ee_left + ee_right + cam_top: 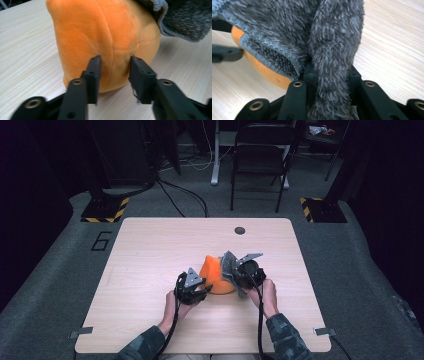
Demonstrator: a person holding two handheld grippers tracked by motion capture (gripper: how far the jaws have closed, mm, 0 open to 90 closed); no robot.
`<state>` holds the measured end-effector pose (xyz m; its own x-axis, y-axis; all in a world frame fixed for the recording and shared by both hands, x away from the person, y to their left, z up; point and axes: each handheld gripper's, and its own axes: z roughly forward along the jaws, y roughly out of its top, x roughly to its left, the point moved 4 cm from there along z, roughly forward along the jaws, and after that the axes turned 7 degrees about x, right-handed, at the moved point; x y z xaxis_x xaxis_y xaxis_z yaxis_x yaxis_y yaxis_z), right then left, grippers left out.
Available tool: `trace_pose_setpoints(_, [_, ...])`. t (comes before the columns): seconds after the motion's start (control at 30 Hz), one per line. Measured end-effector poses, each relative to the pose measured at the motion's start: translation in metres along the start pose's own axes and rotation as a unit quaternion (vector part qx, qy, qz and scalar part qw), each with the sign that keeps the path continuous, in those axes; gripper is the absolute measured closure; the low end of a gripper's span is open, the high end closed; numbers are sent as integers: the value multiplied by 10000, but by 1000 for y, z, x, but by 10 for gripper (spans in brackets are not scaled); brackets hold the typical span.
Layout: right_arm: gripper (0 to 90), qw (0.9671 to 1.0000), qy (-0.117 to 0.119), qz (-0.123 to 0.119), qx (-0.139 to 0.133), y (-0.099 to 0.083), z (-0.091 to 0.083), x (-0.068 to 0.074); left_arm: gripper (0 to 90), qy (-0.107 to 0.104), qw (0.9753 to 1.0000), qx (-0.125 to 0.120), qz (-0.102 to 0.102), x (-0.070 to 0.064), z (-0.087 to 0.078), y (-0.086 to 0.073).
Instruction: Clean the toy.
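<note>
Near the middle of the tabletop (150,245), toward its near edge, we pressed the left gripper's (113,66) parted jaws against the orange plush (105,37) while our right gripper (329,75) clamped the grey sock (337,50) draped over it.

Both forearms in from the bottom edge of the high view, sleeved in dark mottled fabric, angled inward toward each other at mid-table. Left hand (172,306) wrapped around the left gripper (202,292), jaws pointing right and slightly forward, standing parted in the left gripper view with both tips pressed into soft orange plush. Right hand (268,295) behind the right gripper (235,275), aimed left toward the other, jaws closed in on a thick fold of grey fuzzy knit in the right gripper view; cables trailing back along both wrists.
</note>
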<state>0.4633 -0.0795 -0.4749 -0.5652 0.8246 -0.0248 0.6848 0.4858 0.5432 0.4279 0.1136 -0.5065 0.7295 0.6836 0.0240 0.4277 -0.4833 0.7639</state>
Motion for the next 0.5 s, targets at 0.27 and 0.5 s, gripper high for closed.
trace_pose_setpoints(0.27, [700,10000,20,69,-14,-2,3,-5,460,122,9999,110,6,0,4,-2])
trace_pose_setpoints(0.5, [700,10000,37,46,-19,-2,3,-5,743,202,9998,15,36,-2,10,-4])
